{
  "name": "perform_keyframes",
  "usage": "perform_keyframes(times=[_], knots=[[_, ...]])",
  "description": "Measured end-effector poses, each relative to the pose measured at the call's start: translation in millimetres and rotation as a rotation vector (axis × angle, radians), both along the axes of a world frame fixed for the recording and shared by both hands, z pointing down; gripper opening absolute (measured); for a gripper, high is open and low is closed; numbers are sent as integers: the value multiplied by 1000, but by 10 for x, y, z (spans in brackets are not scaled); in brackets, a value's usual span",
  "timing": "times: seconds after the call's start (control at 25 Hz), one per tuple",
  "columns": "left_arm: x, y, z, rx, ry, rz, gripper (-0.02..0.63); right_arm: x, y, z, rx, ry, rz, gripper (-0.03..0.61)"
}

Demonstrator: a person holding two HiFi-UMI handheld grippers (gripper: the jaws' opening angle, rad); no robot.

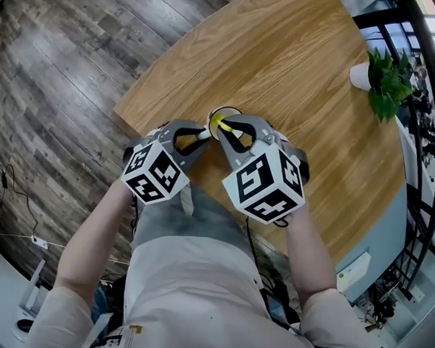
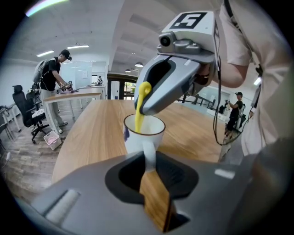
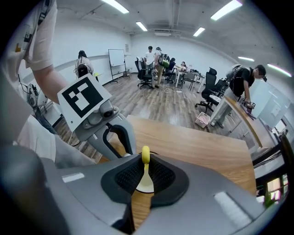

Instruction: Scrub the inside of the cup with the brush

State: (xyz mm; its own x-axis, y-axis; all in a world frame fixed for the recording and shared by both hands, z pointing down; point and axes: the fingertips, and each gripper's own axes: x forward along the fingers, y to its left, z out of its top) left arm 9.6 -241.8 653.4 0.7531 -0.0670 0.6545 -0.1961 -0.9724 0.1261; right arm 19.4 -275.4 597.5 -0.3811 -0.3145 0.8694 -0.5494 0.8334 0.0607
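Left tool [image 2: 149, 159] is clamped narrow on the handle of the cup [image 2: 137, 137]. Right tool [image 3: 144, 176] pinches the thin stem of the brush [image 3: 145, 154]. Only the left gripper view shows the yellow brush reaching down into the cup's mouth; in the head view both tools cover most of it. White cup with a dark rim and a blue mark on its side, upright on the table [image 1: 295, 72], close to the near edge by the left corner.

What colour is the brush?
The brush in the cup is yellow, best seen in the left gripper view.
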Motion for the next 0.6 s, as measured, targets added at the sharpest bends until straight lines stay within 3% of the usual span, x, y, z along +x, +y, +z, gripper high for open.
perform_keyframes(times=[0.24, 0.6], knots=[[-18, 25, -8, -35, 8, -7, 67, 162, -43, -102, 86, 83, 37, 35], [-20, 35, -10, -46, 12, -44, 67, 351, 206, -141, 28, 154, 73, 32]])
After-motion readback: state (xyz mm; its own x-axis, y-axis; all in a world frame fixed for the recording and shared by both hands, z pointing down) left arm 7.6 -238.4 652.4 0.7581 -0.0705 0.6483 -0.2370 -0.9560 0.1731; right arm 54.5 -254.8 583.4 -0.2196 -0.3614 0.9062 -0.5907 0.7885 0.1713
